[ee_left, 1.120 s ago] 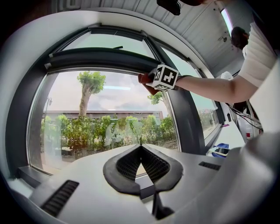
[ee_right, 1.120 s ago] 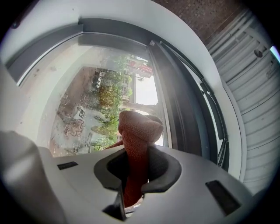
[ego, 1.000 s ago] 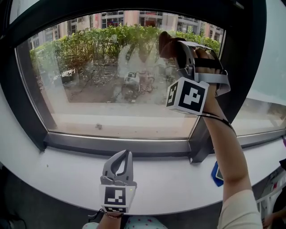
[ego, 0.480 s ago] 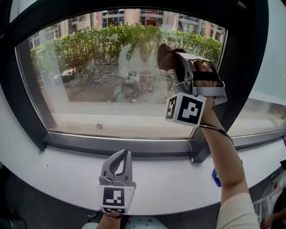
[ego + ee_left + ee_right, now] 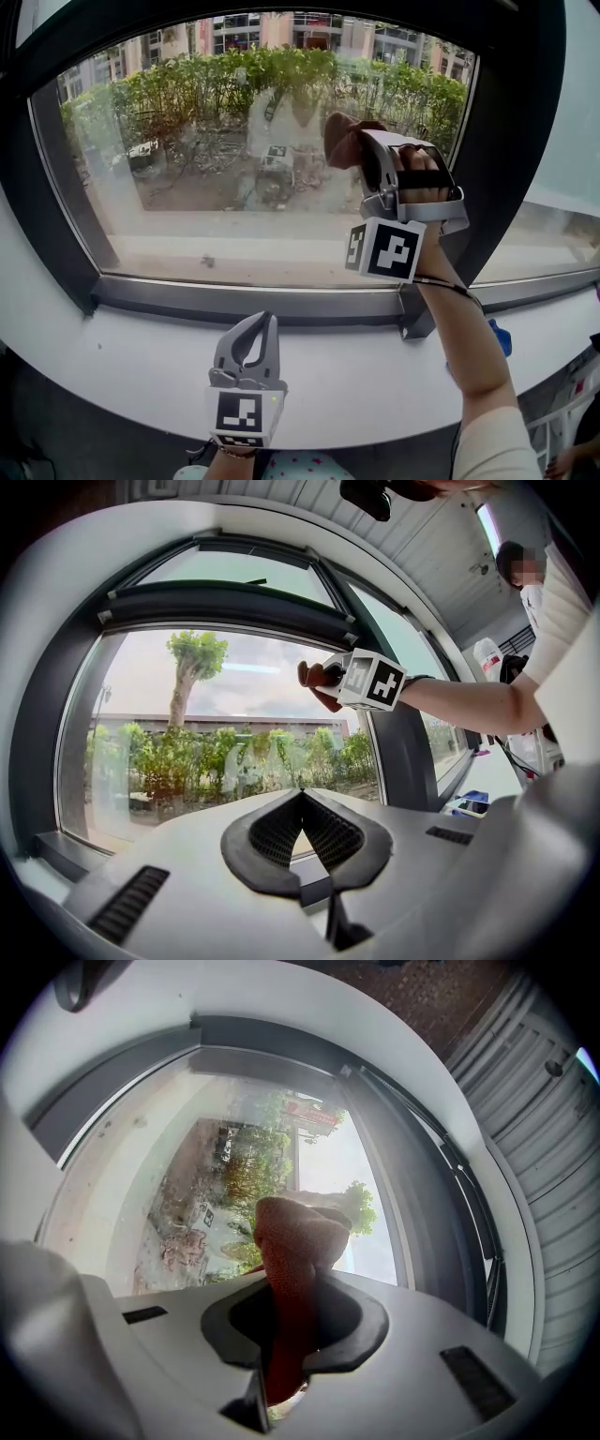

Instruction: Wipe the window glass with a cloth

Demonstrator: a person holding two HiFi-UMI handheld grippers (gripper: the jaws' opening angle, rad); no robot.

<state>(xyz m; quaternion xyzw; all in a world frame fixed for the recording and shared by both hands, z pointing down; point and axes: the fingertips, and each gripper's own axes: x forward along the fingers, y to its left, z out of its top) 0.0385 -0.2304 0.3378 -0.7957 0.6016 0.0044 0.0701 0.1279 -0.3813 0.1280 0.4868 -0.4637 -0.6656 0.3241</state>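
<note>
Cloth (image 5: 342,141) against window glass (image 5: 187,211), apparently; white sill (image 5: 112,366) below.

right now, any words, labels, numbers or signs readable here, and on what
None can be read.
Upper marker cube and lower marker cube: black-and-white patterns only, no words.
Red patch outside, maybe a sign: too blurred to read.
Cloth: no label showing.
</note>
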